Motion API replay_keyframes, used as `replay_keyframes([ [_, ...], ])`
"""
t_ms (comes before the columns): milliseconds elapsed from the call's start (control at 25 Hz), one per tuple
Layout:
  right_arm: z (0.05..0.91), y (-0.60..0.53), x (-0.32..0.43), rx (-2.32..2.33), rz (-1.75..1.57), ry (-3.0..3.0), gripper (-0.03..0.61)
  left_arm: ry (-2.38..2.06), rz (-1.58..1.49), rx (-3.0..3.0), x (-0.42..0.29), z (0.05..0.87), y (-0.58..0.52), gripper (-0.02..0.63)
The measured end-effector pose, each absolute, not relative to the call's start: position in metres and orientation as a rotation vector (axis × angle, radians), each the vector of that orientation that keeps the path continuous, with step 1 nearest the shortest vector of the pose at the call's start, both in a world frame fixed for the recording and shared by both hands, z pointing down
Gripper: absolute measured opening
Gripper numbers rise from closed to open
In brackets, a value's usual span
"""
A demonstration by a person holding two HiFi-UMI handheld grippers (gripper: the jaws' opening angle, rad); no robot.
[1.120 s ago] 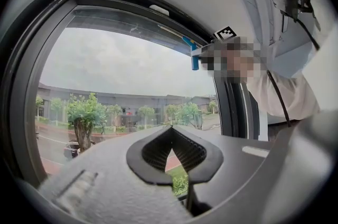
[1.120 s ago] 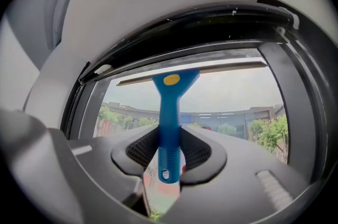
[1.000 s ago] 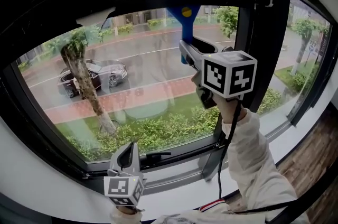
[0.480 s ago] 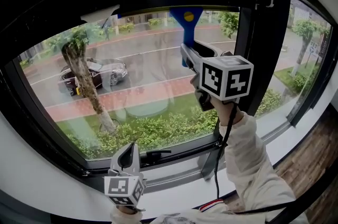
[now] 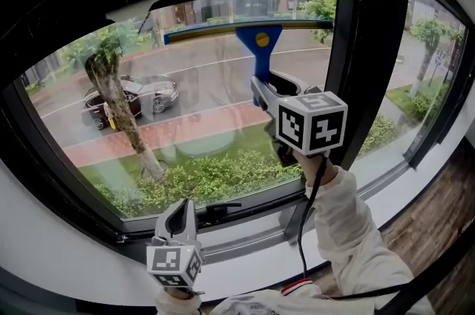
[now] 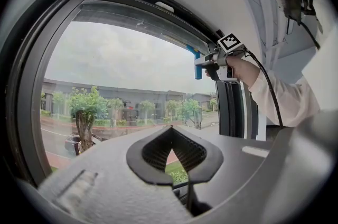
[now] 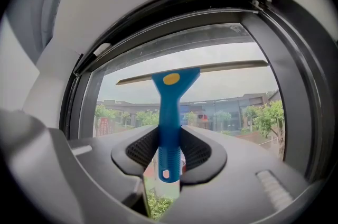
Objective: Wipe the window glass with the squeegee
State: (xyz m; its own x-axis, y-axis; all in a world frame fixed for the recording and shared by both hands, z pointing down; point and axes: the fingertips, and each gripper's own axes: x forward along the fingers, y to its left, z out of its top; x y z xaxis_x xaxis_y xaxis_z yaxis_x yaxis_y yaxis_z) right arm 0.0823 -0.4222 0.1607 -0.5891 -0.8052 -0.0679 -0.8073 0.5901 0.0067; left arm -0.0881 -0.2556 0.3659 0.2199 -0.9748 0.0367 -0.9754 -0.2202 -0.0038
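Observation:
The blue-handled squeegee [image 5: 259,53] stands upright against the window glass [image 5: 200,120], its long blade [image 5: 245,30] lying level just under the top frame. My right gripper [image 5: 264,87] is shut on the squeegee handle [image 7: 168,133], and the blade [image 7: 193,72] spans the upper pane in the right gripper view. My left gripper [image 5: 181,211] hangs low by the sill, shut with nothing in it, pointing up at the glass [image 6: 121,75]. From the left gripper view [image 6: 173,151] the squeegee [image 6: 197,63] shows far off at the upper right.
A dark vertical mullion [image 5: 364,68] stands just right of the squeegee, with another pane beyond it. A black window handle [image 5: 223,215] sits on the lower frame above the white sill [image 5: 245,261]. Outside are a tree, a parked car and hedges.
The squeegee has slid down the glass, so its blade now shows clear below the top frame. The right gripper has dropped a little with it. The left gripper has stayed put.

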Motion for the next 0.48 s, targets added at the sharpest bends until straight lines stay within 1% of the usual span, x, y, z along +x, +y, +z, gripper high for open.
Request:
replay_keyframes([
  [480, 0.218, -0.415, 0.088, -1.425, -0.034, 2.801, 0.133, -1.896, 0.093, 2.447, -0.076, 0.379, -0.253, 0.000],
])
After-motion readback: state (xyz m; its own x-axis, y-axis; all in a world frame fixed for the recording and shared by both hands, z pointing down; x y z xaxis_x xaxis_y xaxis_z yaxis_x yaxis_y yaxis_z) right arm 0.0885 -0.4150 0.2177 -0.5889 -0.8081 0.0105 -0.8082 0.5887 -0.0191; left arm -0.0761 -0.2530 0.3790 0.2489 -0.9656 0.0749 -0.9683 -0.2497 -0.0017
